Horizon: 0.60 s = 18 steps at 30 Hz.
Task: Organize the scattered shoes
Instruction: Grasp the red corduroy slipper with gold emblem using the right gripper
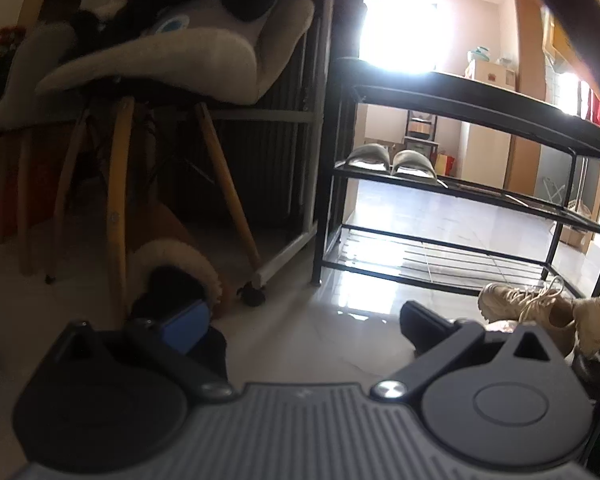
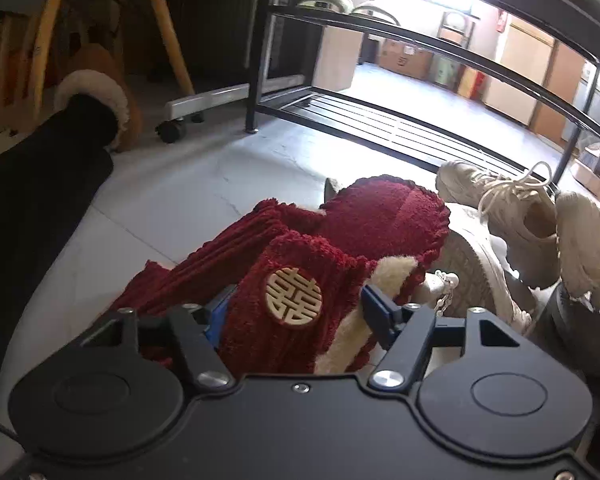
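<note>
Right claw (image 2: 296, 312) grips red slipper (image 2: 300, 280) bearing cream double-happiness emblem (image 2: 294, 298); left claw (image 1: 304, 320) gapes empty

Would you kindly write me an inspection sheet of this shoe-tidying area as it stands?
Surface: pale tiled floor, glossy.
Job's things: red slippers and beige sneakers on floor; grey slippers on black shoe rack, middle shelf.
Clutter: fur-lined brown boot by chair legs.
Grippers: right tongs straddle a red slipper; left tongs open, empty.
Cables: nothing seen.
Surroundings: wooden-legged chair, piled fabric; bright room beyond.
</note>
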{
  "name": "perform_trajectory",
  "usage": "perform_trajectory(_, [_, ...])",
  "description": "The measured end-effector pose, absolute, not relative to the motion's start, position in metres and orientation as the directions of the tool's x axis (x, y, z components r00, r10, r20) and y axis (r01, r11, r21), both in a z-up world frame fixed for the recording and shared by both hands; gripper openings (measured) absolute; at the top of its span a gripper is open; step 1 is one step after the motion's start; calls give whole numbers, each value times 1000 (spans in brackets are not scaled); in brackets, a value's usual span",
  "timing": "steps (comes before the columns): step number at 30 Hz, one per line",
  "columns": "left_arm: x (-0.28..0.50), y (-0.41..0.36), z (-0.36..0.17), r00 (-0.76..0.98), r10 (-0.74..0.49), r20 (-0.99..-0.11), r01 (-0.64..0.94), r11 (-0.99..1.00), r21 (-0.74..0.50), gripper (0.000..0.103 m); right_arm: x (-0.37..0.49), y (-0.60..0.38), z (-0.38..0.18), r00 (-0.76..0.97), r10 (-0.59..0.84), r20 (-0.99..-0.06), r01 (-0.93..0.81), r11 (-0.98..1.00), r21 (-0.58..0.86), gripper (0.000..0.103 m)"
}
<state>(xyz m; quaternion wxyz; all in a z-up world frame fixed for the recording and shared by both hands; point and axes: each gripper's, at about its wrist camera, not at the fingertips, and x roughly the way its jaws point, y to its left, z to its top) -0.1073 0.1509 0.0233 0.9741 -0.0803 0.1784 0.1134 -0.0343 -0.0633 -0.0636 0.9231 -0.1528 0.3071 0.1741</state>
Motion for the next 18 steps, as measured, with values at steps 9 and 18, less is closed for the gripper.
perform_trajectory(9, [-112, 150, 24, 907, 190, -376, -256, 957, -135, 103, -42, -83, -46, 721, 295, -627, -452, 886, -103, 35])
perform_trajectory(18, [-114, 144, 30, 916, 182, -359, -243, 961, -134, 103, -65, -123, -30, 611, 331, -720, -511, 859, -39, 32])
